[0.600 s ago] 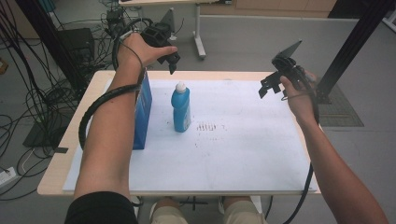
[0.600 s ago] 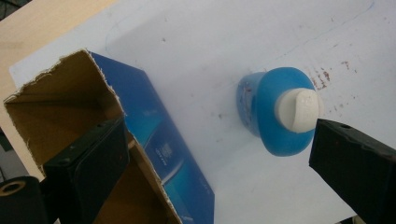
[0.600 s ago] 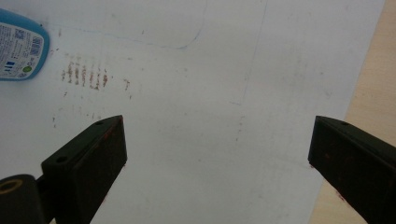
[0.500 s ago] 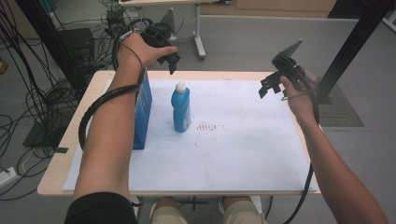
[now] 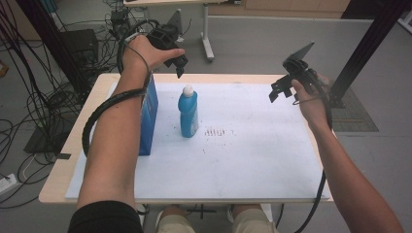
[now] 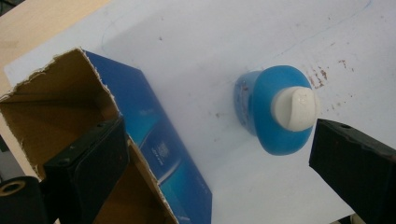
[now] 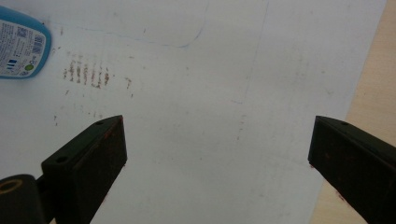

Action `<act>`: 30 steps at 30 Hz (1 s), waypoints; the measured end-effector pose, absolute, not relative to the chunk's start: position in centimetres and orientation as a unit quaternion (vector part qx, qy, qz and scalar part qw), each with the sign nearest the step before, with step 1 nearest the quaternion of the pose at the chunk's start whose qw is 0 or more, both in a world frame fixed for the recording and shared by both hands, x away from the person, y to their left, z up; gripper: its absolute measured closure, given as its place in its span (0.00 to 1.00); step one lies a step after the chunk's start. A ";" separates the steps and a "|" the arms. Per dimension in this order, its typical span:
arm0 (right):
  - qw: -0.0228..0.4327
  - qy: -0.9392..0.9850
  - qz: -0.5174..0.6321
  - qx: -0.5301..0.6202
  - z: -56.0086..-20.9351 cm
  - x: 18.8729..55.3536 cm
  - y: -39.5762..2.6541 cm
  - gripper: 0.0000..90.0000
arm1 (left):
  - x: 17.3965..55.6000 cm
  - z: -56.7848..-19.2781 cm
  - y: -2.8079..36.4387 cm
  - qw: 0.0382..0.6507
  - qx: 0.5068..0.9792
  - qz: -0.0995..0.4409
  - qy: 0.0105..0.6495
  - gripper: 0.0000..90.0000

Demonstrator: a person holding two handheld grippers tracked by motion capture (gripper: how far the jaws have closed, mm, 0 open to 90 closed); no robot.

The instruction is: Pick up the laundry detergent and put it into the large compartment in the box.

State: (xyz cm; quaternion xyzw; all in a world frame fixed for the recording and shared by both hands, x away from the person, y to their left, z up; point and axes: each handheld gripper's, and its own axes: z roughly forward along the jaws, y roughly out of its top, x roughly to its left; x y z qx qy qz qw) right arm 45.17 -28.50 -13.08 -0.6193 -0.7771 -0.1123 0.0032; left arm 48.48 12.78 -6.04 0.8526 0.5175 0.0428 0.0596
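A blue bottle with a white cap stands upright on the white sheet. Just left of it stands a tall blue carton with its torn top open. My left gripper hovers above the table's far edge, over the bottle and carton, jaws open and empty. Looking down from it, the bottle's cap and the carton's brown inside lie below the jaws. My right gripper is held high over the sheet's right side, open and empty. The bottle's labelled side shows at the upper left of the right gripper view.
Brownish smudges mark the sheet right of the bottle. The wooden table edge frames the sheet. Cables and black stands crowd the floor to the left, and a black post rises at the right.
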 end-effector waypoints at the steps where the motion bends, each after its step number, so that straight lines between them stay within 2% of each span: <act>1: 0.003 -0.778 -0.113 -0.618 -13.1 45.2 -28.5 0.05 | 48.4 -6.1 12.8 0.061 0.852 0.043 0.518 0.06; 30: 0.006 -0.774 -0.116 -0.623 -13.3 44.8 -29.4 0.05 | 48.3 -8.4 10.4 0.075 0.858 0.023 0.508 0.06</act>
